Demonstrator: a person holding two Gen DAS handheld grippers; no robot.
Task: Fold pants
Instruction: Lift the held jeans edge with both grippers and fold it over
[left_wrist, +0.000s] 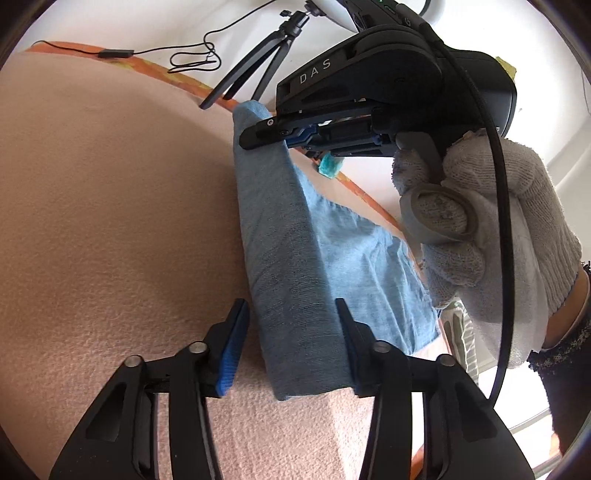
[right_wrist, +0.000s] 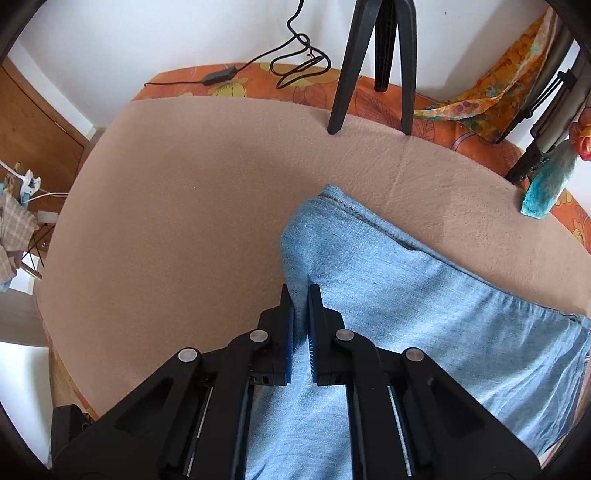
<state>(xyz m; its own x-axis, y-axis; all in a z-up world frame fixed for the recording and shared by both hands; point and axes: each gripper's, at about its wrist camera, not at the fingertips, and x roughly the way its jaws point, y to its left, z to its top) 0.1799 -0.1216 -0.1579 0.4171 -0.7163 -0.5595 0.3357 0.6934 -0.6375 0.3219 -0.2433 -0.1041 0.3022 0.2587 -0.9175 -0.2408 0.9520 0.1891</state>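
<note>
Light-blue denim pants lie on a pink blanket, and one edge is pulled up into a ridge. My right gripper is shut on that ridge, with denim pinched between its blue pads. In the left wrist view the same gripper holds the far top of the raised fold, in a white-gloved hand. My left gripper straddles the near end of the pants' fold. Its right finger touches the cloth, while a strip of blanket shows between the left pad and the denim.
Black tripod legs stand at the blanket's far edge on an orange floral cover. A black cable lies coiled there. A teal object sits at the right edge. The blanket stretches bare to the left of the pants.
</note>
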